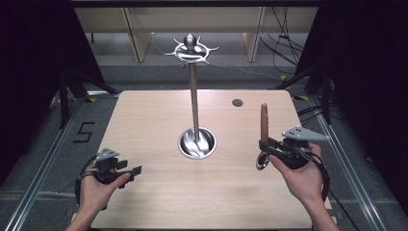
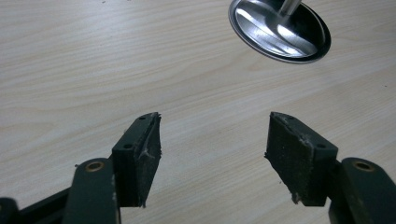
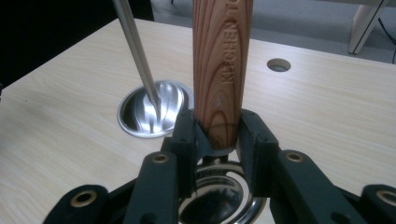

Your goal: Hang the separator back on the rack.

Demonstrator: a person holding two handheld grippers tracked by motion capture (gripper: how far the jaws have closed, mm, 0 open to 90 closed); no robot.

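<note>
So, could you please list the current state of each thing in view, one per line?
Left gripper: open, holding nothing, above the table.
Right gripper: shut on the wooden-handled utensil.
Wooden-handled utensil: held upright, handle up, metal end below the jaws.
Metal stand: upright on its round base, hooks bare.

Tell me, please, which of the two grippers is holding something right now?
The right gripper: it is shut on the wooden handle of a metal kitchen utensil, handle pointing up. The left gripper is open with bare tabletop between its jaws.
</note>
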